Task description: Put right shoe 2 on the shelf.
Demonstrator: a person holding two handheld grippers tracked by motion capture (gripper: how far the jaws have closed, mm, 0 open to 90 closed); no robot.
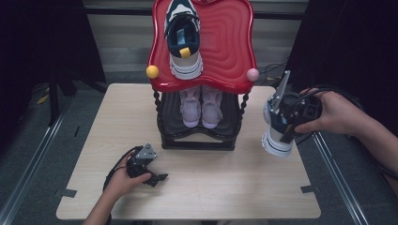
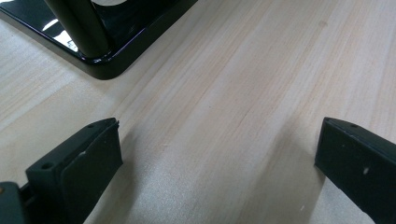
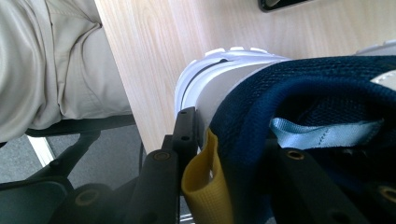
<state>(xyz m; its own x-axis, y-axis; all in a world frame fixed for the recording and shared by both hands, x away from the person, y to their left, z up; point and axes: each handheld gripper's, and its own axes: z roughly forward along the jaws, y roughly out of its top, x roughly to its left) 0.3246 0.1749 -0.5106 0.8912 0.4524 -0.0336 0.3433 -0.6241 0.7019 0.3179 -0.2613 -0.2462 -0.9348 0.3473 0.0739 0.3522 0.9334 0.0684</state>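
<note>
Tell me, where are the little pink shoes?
In the high view, the pink shoes sit side by side on the black lower shelf of the rack, under the red top tray.

Left hand enters from the bottom edge, forearm angled up and right, wrapped around the black two-jaw left gripper low over the table, jaws pointing right. In the left gripper view its two black jaws stand wide apart with nothing between them. Right hand comes in from the right edge, forearm sloping down to the lower right, gripping the black right gripper with grey three-cornered plate on top, held off the table, black cable looping behind the wrist. Its jaws are clamped on the heel collar of a navy-and-white sneaker with yellow pull tab, one jaw outside the heel, one inside.
</note>
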